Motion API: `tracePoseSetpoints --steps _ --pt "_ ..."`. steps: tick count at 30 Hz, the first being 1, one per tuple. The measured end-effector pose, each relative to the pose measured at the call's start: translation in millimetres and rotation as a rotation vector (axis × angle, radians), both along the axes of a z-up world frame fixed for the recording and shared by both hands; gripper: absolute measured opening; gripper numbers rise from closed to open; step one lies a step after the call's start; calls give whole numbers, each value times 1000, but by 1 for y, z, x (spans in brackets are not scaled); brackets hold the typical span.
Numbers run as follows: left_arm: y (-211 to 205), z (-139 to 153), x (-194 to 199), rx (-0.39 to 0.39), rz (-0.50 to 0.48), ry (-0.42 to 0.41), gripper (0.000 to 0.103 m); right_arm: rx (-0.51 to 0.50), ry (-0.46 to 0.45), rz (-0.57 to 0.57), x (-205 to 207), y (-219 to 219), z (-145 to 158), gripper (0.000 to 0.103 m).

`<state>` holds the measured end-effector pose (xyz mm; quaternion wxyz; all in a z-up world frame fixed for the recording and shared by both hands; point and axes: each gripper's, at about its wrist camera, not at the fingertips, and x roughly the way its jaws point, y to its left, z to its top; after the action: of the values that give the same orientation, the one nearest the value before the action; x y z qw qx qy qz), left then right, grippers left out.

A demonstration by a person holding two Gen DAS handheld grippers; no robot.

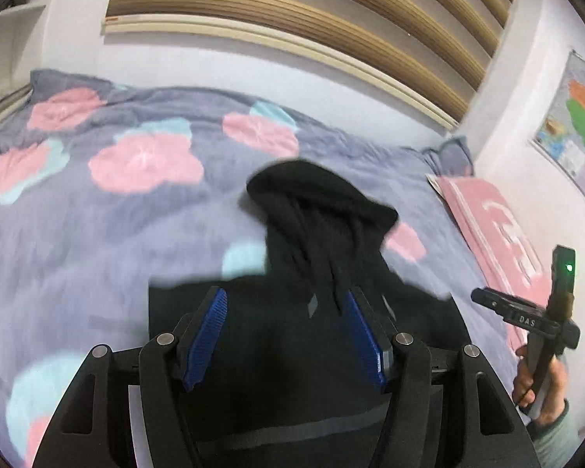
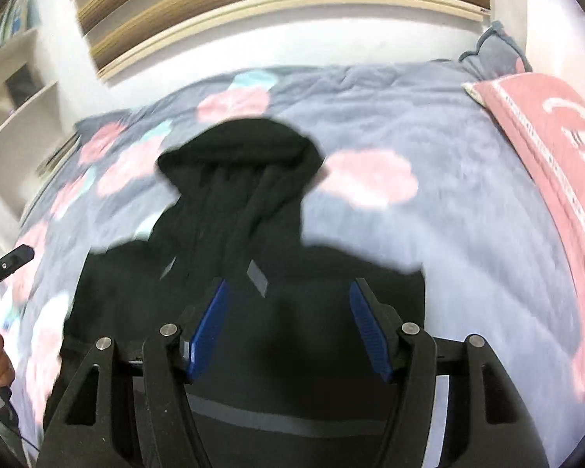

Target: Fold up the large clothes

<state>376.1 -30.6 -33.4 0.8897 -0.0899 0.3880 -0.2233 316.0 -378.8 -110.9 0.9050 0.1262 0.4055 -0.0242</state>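
Observation:
A black hooded garment [image 1: 323, 234] lies on a grey bedspread [image 1: 97, 234] with pink and teal flowers, its hood pointing toward the far wall. It also shows in the right wrist view [image 2: 238, 202]. My left gripper [image 1: 286, 296] is open above the garment's body, blue pads apart, holding nothing. My right gripper [image 2: 288, 288] is open above the same body, also empty. The right gripper shows at the right edge of the left wrist view [image 1: 542, 312], held in a hand. Part of the left gripper shows at the left edge of the right wrist view [image 2: 4, 265].
A pink towel with white lettering [image 2: 557, 163] lies on the right side of the bed. A wall with wooden slats [image 1: 292, 19] runs behind the bed. White shelves [image 2: 19, 89] stand at the left. A map [image 1: 581, 117] hangs on the right wall.

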Motion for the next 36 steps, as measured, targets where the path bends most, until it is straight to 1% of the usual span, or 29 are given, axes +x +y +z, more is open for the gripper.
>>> tracePoseSetpoints --steps 2,4,6,9,11,12,14,16,17,18,19,20,21,22,23,24,25,26,27,28,29,30,31,33,34,35,36 --pt "-11 -7 36 -1 20 2 64 21 1 -12 32 -13 -6 67" --pt "-21 -20 74 4 38 19 64 19 9 -11 59 -21 -13 67" --pt "-31 -38 107 9 58 50 64 0 10 -5 87 -25 -22 67" --pt "-53 -66 149 18 44 104 64 -22 36 7 122 -26 -39 67" --pt "-70 -85 176 12 2 157 64 -25 44 12 142 -26 -51 67" --pt "-73 -91 182 1 -9 170 64 -31 46 2 154 -28 -58 67" --pt "-83 -108 203 -10 2 199 64 -26 62 -11 175 -31 -72 67" --pt "-92 -123 218 7 30 208 64 2 83 -20 191 -34 -85 67" --pt "-96 -131 227 8 46 205 64 34 84 -13 201 -36 -94 65" --pt "-98 -138 234 -12 53 193 64 46 79 -5 207 -35 -99 55" --pt "-98 -141 237 -31 59 179 49 48 75 2 213 -34 -104 37" --pt "-94 -146 240 -76 68 161 15 41 74 1 217 -34 -109 33" --pt "-88 -149 242 -104 81 166 13 25 65 -22 219 -37 -112 17" --pt "-78 -153 242 -152 103 169 11 25 52 -46 216 -42 -114 12" --pt "-66 -154 238 -207 122 163 10 57 11 -74 207 -51 -112 11" --pt "-56 -153 234 -249 136 160 10 68 -20 -101 200 -56 -108 10" --pt "-48 -149 227 -299 134 156 10 86 -61 -119 192 -60 -102 10" --pt "-42 -142 217 -339 123 141 10 77 -99 -120 184 -58 -94 10" --pt "-41 -135 210 -333 113 131 10 54 -111 -116 180 -54 -89 10" --pt "-42 -131 205 -310 90 136 10 22 -110 -109 178 -49 -86 10" --pt "-43 -130 204 -297 61 157 11 0 -99 -108 177 -46 -86 10" --pt "-41 -134 205 -286 58 180 12 -3 -74 -115 179 -48 -91 10" --pt "-39 -143 210 -276 64 215 13 23 -45 -115 183 -52 -99 10" --pt "-42 -178 224 -267 64 356 17 131 72 -90 197 -64 -128 11" --pt "-45 -195 230 -268 50 409 18 185 118 -76 203 -69 -142 15" --pt "-45 -205 230 -303 39 404 18 260 145 -69 207 -77 -156 15" --pt "-42 -204 228 -329 40 384 18 298 139 -72 207 -83 -159 17"
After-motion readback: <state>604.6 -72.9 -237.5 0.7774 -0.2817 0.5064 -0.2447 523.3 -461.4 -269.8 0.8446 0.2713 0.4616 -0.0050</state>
